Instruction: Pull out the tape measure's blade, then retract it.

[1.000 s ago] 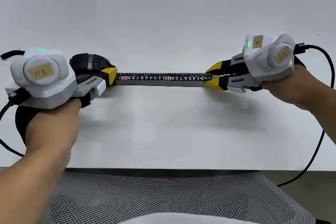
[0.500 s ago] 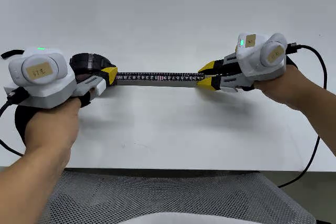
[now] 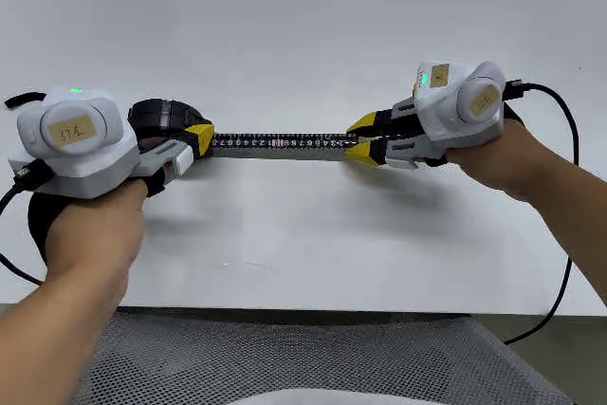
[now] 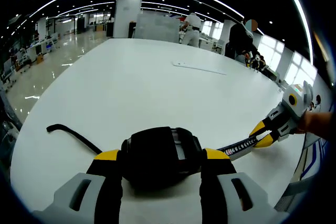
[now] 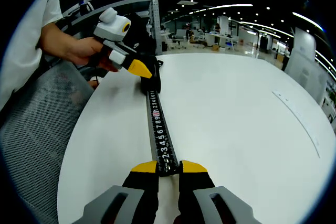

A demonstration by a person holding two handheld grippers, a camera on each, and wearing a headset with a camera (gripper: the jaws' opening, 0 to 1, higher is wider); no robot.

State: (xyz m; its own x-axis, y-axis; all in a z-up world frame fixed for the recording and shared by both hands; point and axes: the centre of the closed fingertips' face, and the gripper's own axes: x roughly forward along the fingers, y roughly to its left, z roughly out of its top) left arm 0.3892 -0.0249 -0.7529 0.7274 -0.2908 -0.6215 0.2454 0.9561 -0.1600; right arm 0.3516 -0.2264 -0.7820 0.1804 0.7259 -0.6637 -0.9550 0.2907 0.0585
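We see left gripper [image 3: 187, 144] clamped around tape measure case [image 4: 160, 157]; right of case, right gripper [image 5: 168, 167] pinches drawn-out blade [image 5: 159, 129], seemingly at tip.

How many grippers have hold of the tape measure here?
2. The left gripper clamps the case on the left; the right gripper pinches the free end of the blade on the right.

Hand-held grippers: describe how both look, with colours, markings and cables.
The left hand-held gripper and right hand-held gripper match. Each has a rounded white housing with a tan handwritten label and a lit green light, plus grey-white and black jaws with yellow tips. A black cable trails from each. The person wears a white short sleeve.
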